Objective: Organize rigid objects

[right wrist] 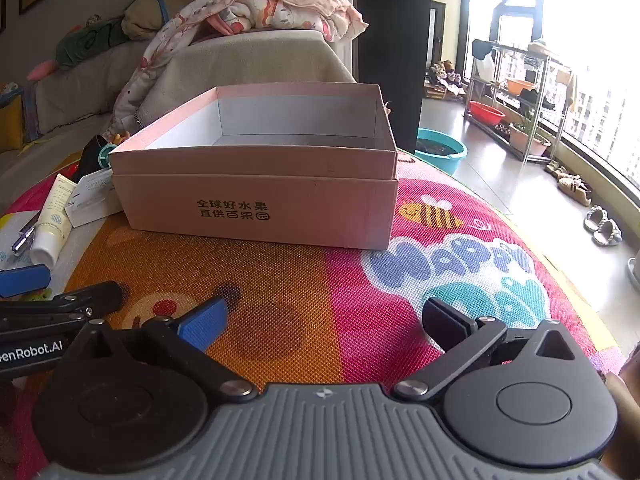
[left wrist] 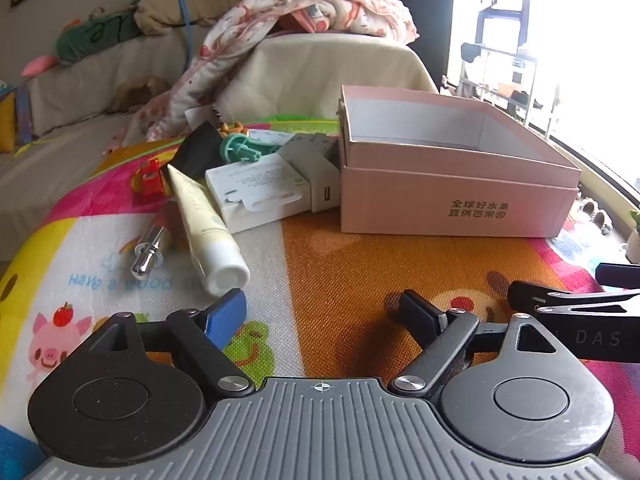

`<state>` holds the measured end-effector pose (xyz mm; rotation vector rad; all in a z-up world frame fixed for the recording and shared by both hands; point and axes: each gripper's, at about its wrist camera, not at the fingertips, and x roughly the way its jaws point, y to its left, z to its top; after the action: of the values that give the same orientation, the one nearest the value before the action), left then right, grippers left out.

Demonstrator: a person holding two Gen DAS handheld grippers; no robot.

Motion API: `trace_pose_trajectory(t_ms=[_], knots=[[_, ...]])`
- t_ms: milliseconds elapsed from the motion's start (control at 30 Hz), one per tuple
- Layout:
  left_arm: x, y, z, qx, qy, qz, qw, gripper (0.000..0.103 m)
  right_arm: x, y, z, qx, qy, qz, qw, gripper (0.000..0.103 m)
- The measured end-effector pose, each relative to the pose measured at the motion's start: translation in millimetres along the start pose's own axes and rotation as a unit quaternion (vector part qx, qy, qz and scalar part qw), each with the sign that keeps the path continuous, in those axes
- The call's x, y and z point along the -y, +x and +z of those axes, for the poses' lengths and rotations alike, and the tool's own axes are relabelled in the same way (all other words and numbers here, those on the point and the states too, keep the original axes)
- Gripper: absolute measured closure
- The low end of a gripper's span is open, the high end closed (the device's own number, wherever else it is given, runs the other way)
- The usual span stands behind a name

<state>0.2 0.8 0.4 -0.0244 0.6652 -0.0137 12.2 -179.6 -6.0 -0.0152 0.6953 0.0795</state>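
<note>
Colourful play mat (left wrist: 340, 280) carries everything, sofa (left wrist: 100, 72) behind. Pink box (left wrist: 452, 200) sits open mid-mat, nothing visible inside. Clutter just left of it: cream tube (left wrist: 208, 232), white carton (left wrist: 260, 192), white charger (left wrist: 324, 192), chrome piece (left wrist: 150, 250), red item (left wrist: 150, 180), probably a toy. Right wrist view alone shows the teal basin (right wrist: 440, 152) and shelf rack (right wrist: 520, 100). Left gripper (left wrist: 328, 312) and right gripper (right wrist: 332, 320) both tilt down over bare mat, jaws spread wide, holding nothing.

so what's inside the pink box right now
Nothing visible: the pink box shows bare white inner walls and a strip of floor at the back. Its front wall hides the near floor.
</note>
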Motion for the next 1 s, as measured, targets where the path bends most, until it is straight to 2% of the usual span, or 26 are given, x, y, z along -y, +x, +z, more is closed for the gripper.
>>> trace_pose_trajectory(t_ms=[1000], knots=[[0.3,0.0,-0.2,0.002,0.006,0.005,1.0000,0.014,0.8,0.0,-0.1,0.000,0.000,0.000,1.000,0.000]])
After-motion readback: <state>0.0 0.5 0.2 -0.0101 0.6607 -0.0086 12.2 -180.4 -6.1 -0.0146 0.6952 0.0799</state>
